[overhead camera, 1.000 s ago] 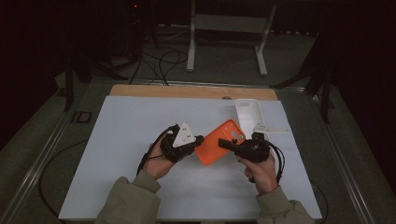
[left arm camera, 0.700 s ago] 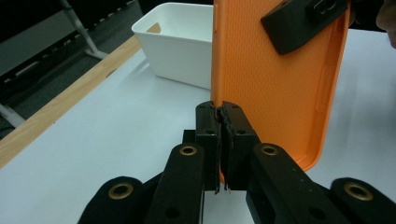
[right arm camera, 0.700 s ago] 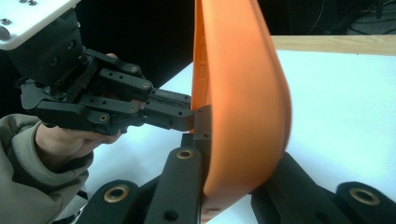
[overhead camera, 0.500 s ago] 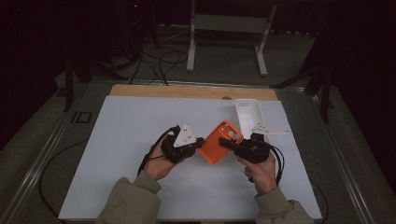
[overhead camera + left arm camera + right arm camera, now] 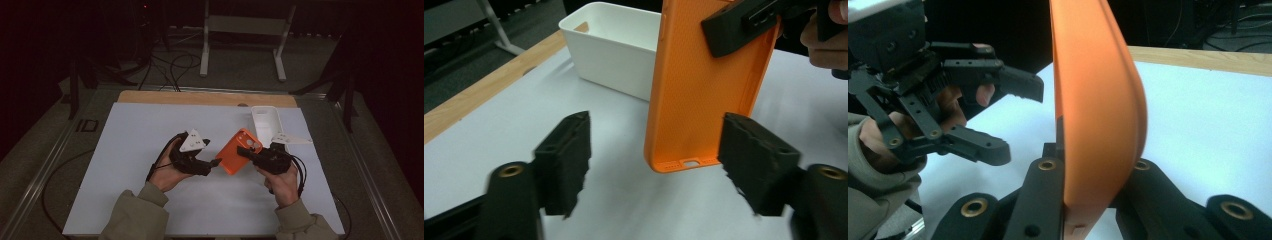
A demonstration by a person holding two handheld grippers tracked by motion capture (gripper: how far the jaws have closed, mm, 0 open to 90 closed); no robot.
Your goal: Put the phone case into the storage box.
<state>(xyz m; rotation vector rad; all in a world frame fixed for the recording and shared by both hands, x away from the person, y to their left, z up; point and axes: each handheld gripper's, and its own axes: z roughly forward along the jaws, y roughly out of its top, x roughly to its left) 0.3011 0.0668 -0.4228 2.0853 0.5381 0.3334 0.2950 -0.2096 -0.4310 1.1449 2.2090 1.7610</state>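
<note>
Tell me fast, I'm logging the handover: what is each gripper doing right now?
Left gripper: open, jaws just spread, off the orange phone case.
Right gripper: shut on the phone case.

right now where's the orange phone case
High view: the orange phone case hangs mid-table, clamped in the right gripper, left of the white bin.

A white bin (image 5: 266, 120) is sitting at the far right of the white table top (image 5: 135, 150), its open top facing up. A wooden strip (image 5: 200, 98) is running along the far edge of the table. Beyond it, a white metal stand (image 5: 245, 30) is standing on the dark floor, with black cables (image 5: 170, 65) lying to its left.
</note>
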